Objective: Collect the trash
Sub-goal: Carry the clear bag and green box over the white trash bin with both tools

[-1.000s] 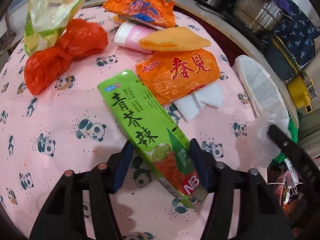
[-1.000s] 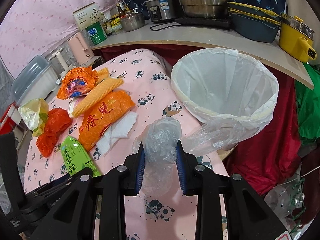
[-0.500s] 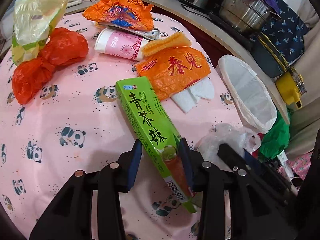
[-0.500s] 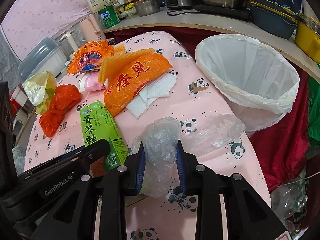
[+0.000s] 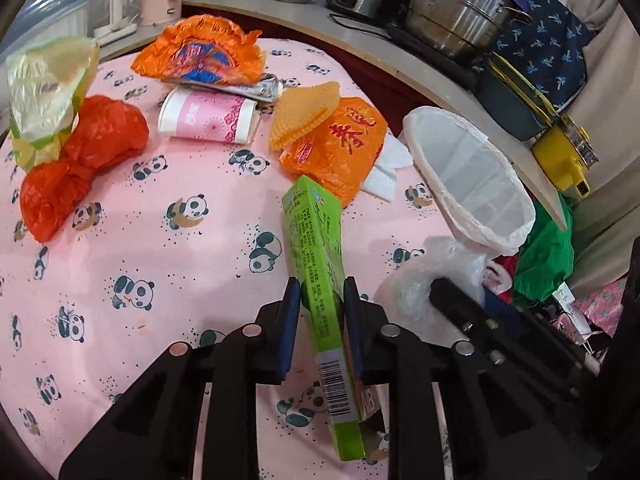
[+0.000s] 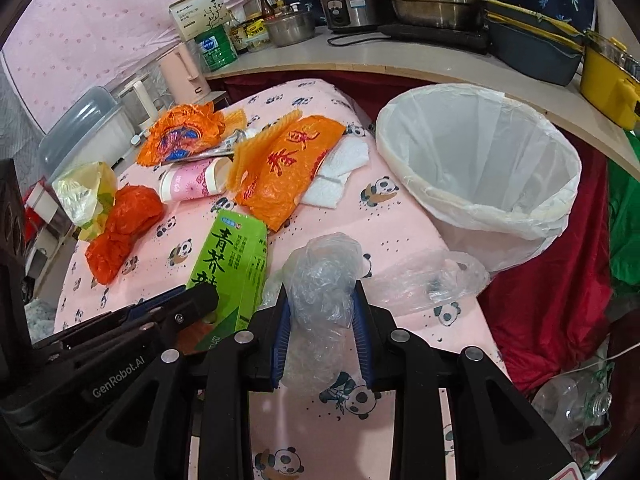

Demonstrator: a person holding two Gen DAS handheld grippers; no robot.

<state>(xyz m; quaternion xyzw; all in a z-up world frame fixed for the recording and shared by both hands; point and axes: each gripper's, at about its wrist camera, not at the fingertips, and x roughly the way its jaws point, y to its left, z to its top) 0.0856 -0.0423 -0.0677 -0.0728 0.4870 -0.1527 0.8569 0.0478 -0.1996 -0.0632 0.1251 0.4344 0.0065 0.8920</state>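
1. The left gripper [image 5: 320,308] has its jaws closing on the long green cardboard carton [image 5: 320,264], pads against both narrow sides; the carton is tipped on edge, near end clear of the pink panda-print tablecloth [image 5: 120,240], ready to carry
2. The right gripper [image 6: 320,320] holds a crumpled clear plastic bag [image 6: 320,280] in narrowly parted jaws, near the white-lined waste bin [image 6: 472,208] at the table edge
3. A second ago the carton lay flat with the left jaws wide; the right grip is unchanged
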